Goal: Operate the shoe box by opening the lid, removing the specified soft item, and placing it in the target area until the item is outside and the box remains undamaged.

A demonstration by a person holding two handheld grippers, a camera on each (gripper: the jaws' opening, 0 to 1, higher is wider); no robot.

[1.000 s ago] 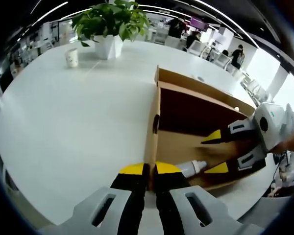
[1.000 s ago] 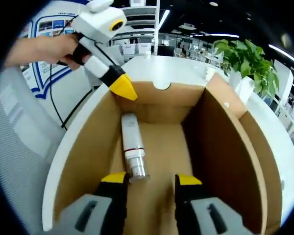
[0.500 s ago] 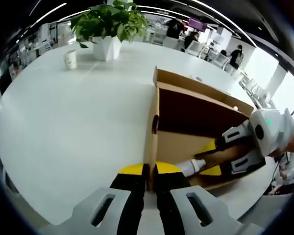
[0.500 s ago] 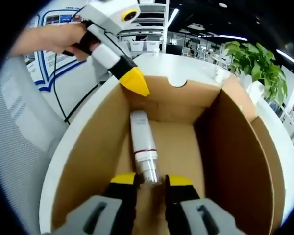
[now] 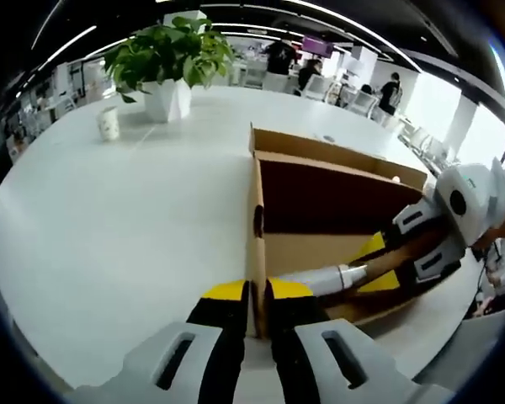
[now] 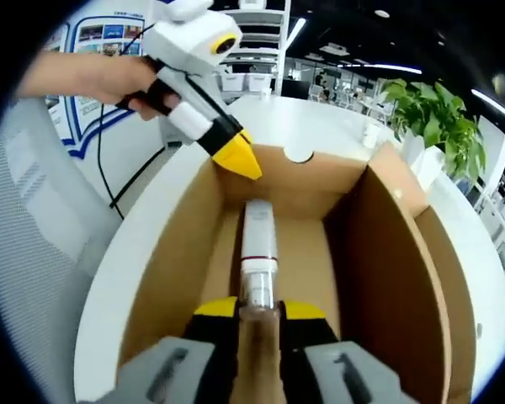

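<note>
My right claw (image 6: 257, 313) sits low inside the open shoe box (image 6: 177, 252), hemmed by cardboard walls rising close on both sides and the end wall ahead; the way out is upward, where the top is open. The tube (image 6: 258, 248) runs along the floor straight ahead of that claw, taking the middle lane. My left claw (image 5: 252, 293) straddles the near end wall, its yellow tip (image 6: 238, 158) perched on that rim. Off to the left claw's left the white surface (image 5: 109, 219) lies wide and bare, with a potted plant (image 5: 164, 63) and a small cup (image 5: 108, 123) far ahead.
</note>
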